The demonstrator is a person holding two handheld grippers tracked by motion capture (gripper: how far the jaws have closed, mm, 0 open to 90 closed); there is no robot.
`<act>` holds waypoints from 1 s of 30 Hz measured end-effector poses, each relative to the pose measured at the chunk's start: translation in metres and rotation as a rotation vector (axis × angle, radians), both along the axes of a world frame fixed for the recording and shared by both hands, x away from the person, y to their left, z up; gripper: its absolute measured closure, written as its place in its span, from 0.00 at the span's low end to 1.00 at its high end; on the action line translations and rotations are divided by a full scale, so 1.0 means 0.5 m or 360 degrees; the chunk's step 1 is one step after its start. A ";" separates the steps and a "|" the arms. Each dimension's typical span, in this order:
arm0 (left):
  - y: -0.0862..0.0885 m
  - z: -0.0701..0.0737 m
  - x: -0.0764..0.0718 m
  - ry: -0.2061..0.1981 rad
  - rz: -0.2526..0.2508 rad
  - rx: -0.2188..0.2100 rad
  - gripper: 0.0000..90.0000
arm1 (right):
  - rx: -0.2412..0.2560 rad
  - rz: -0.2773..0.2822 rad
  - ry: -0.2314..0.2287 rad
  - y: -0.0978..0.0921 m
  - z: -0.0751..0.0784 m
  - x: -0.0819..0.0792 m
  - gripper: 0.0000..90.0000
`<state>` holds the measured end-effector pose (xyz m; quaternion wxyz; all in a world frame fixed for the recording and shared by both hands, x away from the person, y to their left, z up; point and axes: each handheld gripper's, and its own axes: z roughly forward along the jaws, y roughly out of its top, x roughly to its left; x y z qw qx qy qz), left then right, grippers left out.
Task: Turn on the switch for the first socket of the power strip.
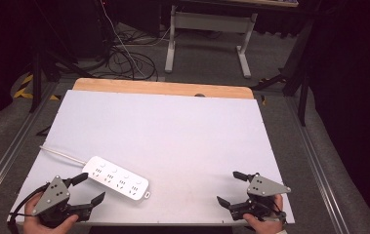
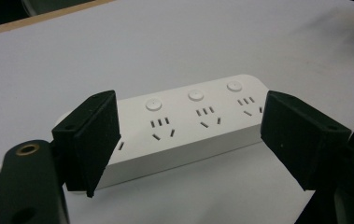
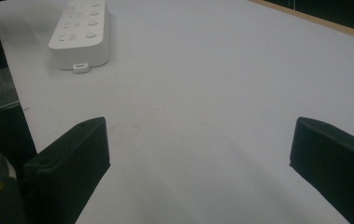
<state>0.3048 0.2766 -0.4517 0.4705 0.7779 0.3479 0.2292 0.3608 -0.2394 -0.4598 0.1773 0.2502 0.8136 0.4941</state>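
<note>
A white power strip with several sockets and round buttons lies flat near the front left of the white table, its cable running off to the left. My left gripper is open just in front of the strip, touching nothing. From the left gripper view the strip lies crosswise beyond my open left gripper. My right gripper is open at the front right with bare table between its jaws. The right gripper view shows that open gripper, with the strip far off at the upper left.
The white table has a wooden strip along its far edge. Beyond it stand a desk frame and loose cables on the floor. Metal rails run along both sides of the table.
</note>
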 end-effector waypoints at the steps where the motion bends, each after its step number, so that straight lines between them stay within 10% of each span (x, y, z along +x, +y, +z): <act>1: 0.000 0.000 0.000 0.0000 0.0000 0.0000 0.24 | 0.0001 0.0001 0.0000 0.000 0.000 0.000 0.06; 30: -0.012 0.065 0.045 0.0065 -0.0021 -0.0015 0.38 | -0.0012 0.0022 0.0012 0.004 -0.002 0.001 0.07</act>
